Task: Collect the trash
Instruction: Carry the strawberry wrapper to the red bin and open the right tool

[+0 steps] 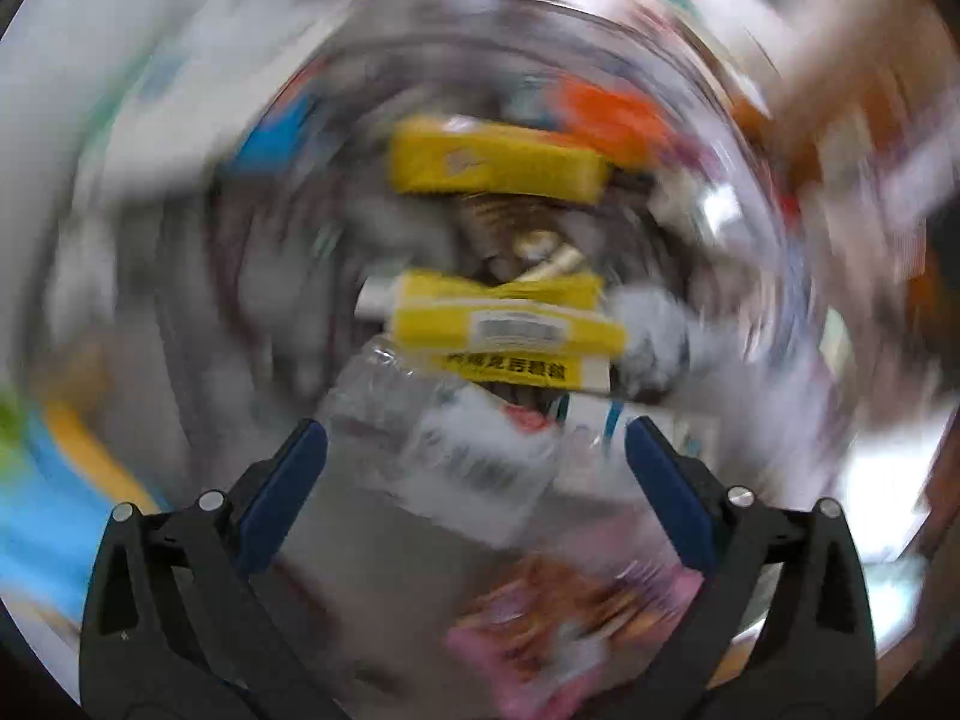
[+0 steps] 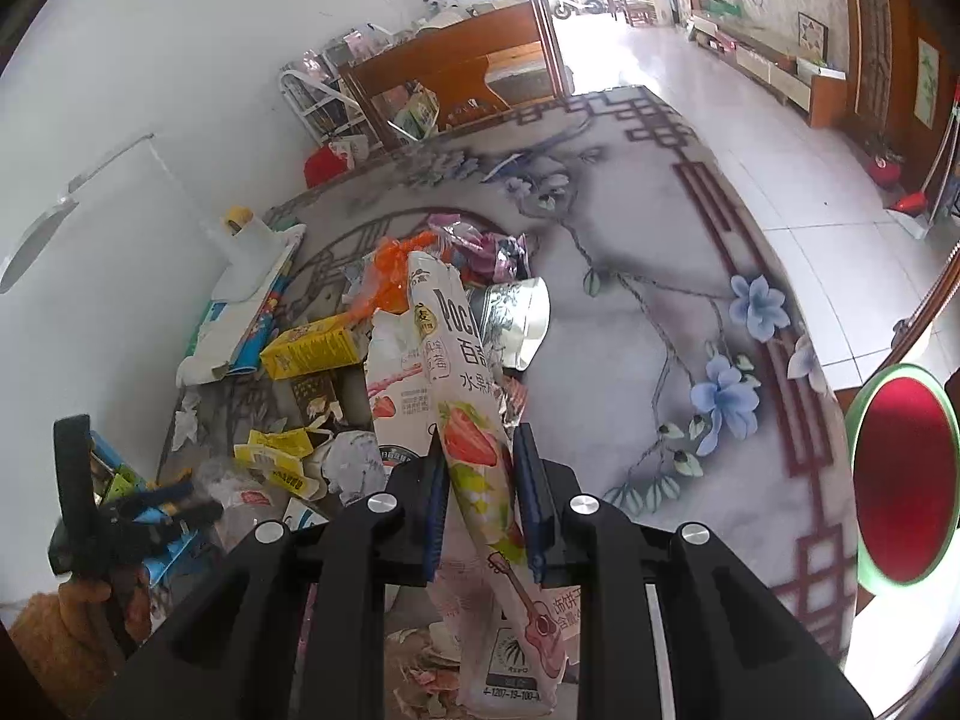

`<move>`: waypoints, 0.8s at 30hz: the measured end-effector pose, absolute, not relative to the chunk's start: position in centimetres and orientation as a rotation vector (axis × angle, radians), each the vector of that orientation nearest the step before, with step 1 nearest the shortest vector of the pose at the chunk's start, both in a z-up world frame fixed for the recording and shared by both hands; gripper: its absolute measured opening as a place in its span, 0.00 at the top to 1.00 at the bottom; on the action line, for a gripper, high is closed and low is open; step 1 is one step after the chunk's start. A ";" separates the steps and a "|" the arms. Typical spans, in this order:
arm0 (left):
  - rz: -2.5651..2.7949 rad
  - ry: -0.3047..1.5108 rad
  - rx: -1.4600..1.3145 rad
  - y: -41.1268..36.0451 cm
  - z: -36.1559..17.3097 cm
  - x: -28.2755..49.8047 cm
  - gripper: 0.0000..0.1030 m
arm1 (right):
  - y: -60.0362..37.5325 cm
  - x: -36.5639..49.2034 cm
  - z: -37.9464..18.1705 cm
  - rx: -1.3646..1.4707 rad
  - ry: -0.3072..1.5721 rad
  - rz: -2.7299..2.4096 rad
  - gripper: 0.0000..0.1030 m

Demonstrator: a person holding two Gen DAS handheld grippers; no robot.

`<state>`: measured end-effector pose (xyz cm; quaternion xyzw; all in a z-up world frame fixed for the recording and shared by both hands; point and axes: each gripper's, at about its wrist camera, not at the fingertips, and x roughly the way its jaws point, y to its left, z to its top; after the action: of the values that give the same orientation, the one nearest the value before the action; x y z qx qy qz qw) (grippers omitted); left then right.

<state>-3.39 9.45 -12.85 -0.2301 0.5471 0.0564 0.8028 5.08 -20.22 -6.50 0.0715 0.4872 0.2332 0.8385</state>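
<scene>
My right gripper (image 2: pixel 480 450) is shut on a long strawberry snack wrapper (image 2: pixel 468 414), held upright above a pile of trash on the table. The pile holds a yellow carton (image 2: pixel 312 351), torn yellow packaging (image 2: pixel 276 459), an orange wrapper (image 2: pixel 390 273), a silver foil bag (image 2: pixel 519 318) and a clear plastic bottle (image 2: pixel 240 507). My left gripper (image 1: pixel 477 441) is open, its view blurred by motion. It hovers over the clear bottle (image 1: pixel 444 444), with yellow cartons (image 1: pixel 498 165) beyond and a pink wrapper (image 1: pixel 576 630) below. The left gripper also shows in the right wrist view (image 2: pixel 180 501).
The table carries a grey floral cloth (image 2: pixel 630 252) with a dark red border. A white wall lies on the left, wooden furniture (image 2: pixel 456 72) stands at the back, and a red bin with a green rim (image 2: pixel 906 474) is at the right. Tiled floor lies beyond.
</scene>
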 end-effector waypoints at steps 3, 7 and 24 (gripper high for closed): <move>0.272 1.187 -0.789 12.3 -15.0 -5.1 0.05 | -20.0 4.8 -6.7 0.152 1.039 0.484 0.81; 0.372 1.188 -0.872 13.0 -15.8 -7.3 0.05 | -19.6 4.4 -6.7 0.147 1.043 0.474 0.80; 0.354 1.185 -0.856 12.4 -17.0 -6.6 0.36 | -19.2 3.7 -6.5 0.155 1.029 0.471 0.80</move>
<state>-6.56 12.44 -16.99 -0.3889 0.5382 0.1610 0.7302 3.67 -19.20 -6.46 0.0733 0.4872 0.2227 0.8412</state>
